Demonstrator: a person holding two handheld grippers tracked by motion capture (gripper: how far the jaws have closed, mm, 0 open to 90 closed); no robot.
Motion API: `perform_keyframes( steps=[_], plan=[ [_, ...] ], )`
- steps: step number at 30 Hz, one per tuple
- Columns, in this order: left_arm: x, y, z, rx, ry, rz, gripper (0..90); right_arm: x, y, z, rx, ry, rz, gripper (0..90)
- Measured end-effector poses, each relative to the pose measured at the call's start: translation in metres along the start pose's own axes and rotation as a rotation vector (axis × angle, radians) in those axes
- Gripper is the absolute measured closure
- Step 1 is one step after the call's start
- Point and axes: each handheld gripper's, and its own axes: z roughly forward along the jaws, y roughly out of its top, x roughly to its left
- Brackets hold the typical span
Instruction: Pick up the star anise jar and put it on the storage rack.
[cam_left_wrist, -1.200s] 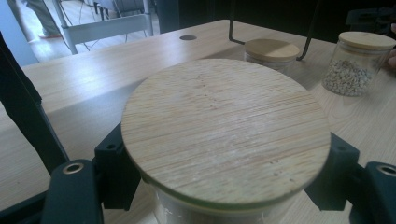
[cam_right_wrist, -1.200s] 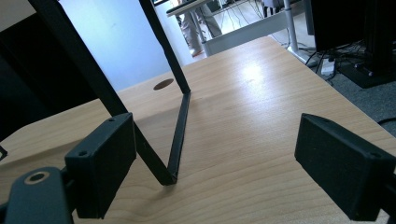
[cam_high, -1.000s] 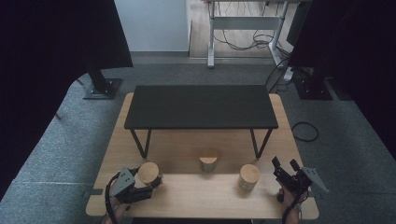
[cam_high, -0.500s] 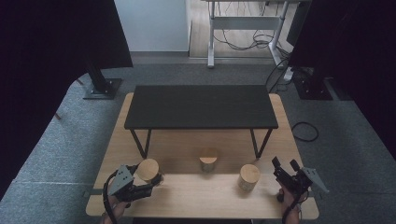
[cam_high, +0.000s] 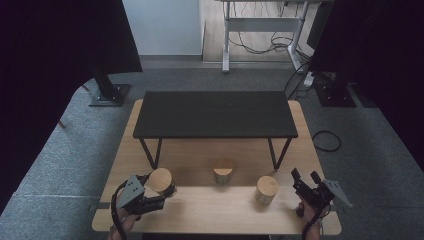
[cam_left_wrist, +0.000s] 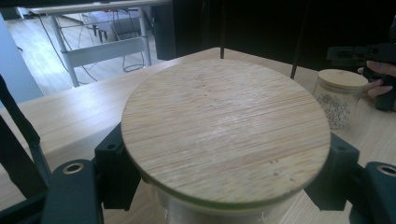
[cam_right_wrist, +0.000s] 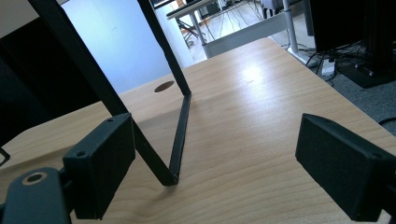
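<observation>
Nothing has shifted since earlier | your left gripper (cam_high: 159, 192) stays clamped on the bamboo-lidded glass jar (cam_high: 161, 180) at the table's (cam_high: 215, 220) near-left edge; your right gripper (cam_high: 303, 180) rests released, jaws apart, beside another lidded jar (cam_high: 267, 189)

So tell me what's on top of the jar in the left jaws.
A round bamboo lid sits on the jar, covering its mouth. The left gripper is clamped just below the lid. The jar's contents are hidden by it.
</observation>
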Motion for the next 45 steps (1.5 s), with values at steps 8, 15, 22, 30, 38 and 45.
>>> perform_keyframes(
  steps=[8,15,22,30,38,45],
  plan=[
    [-0.001,0.007,-0.001,-0.002,0.000,0.013,25.2,0.000,0.000,0.000,-0.001,0.001,0.004,11.6],
    [0.001,0.014,-0.004,-0.011,0.000,0.014,25.2,0.000,0.000,0.000,-0.002,0.000,0.005,11.6],
    [0.002,0.018,-0.005,-0.011,0.001,0.014,25.2,-0.001,0.000,-0.001,-0.007,0.000,0.012,11.4],
    [0.002,0.021,-0.004,-0.009,0.001,0.018,25.2,-0.001,0.000,-0.001,-0.007,0.001,0.015,11.5],
    [0.005,0.026,-0.005,-0.009,0.004,0.021,25.2,-0.002,0.000,-0.001,-0.011,0.001,0.025,11.5],
    [0.009,0.032,-0.006,-0.022,0.006,0.015,25.2,-0.002,0.000,-0.001,-0.013,-0.002,0.028,11.5]
  ],
)
